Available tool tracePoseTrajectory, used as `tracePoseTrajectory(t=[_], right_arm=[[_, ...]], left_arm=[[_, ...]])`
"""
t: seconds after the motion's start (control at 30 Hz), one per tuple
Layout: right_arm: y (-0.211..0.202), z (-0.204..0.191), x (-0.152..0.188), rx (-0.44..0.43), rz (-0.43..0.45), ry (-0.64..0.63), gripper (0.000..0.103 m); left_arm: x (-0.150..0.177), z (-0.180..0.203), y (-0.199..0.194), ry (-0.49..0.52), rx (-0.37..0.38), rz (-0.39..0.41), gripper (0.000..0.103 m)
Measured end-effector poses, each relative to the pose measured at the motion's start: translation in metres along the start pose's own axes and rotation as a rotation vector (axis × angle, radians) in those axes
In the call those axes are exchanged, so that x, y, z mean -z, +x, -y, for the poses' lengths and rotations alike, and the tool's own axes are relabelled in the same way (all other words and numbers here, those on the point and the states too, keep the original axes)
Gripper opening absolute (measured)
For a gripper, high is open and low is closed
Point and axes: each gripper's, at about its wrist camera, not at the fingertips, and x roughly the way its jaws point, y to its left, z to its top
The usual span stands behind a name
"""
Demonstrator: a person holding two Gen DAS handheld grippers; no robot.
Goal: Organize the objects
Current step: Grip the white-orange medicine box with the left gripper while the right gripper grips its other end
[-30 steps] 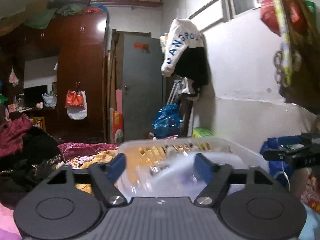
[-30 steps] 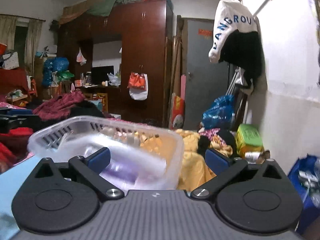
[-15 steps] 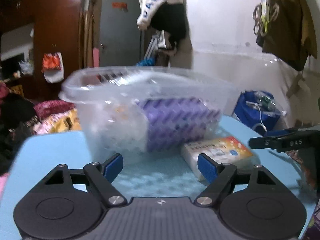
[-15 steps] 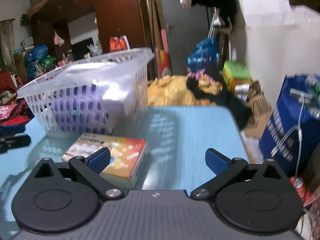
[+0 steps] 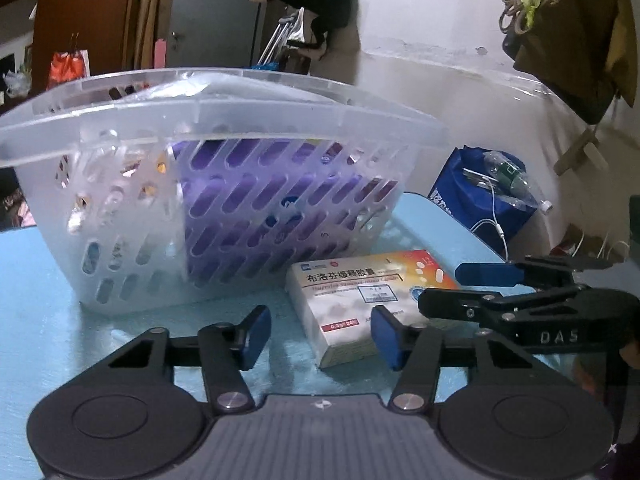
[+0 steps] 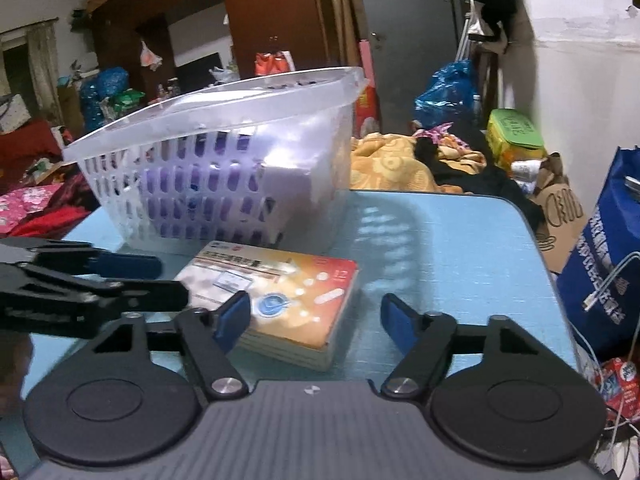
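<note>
A clear plastic basket [image 5: 216, 120] with a purple pack [image 5: 280, 204] inside stands on a light blue table [image 5: 40, 288]. A white and orange medicine box [image 5: 360, 300] lies flat in front of it. My left gripper [image 5: 318, 338] is open and empty, low over the table, just short of the box. My right gripper [image 6: 316, 318] is open, its fingers on either side of the near end of the box [image 6: 280, 296]. The right gripper also shows in the left wrist view [image 5: 460, 286], and the left gripper in the right wrist view [image 6: 160, 280].
A blue bag [image 5: 484, 204] stands on the floor right of the table, against a white wall. Clothes and a yellow blanket [image 6: 384, 160] lie beyond the table's far edge. A dark wardrobe [image 6: 260, 20] and a grey door stand at the back.
Both grippers have dropped from above the basket's rim to table height and closed in on the medicine box. The box now lies between the right gripper's fingers.
</note>
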Motion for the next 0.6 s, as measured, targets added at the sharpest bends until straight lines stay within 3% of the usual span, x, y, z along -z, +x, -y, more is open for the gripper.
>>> tracePoseTrajectory(t=[0.23, 0.6], right_arm=[[-0.001, 0.002, 0.002, -0.045, 0.004, 0.005, 0.069], [-0.003, 0.001, 0.010, -0.101, -0.021, -0.073, 0.071]], left_arm=[[-0.003, 0.000, 0.006, -0.024, 0.031, -0.014, 0.056], [0.002, 0.009, 0.004, 0.105, 0.078, -0.042, 0.057]])
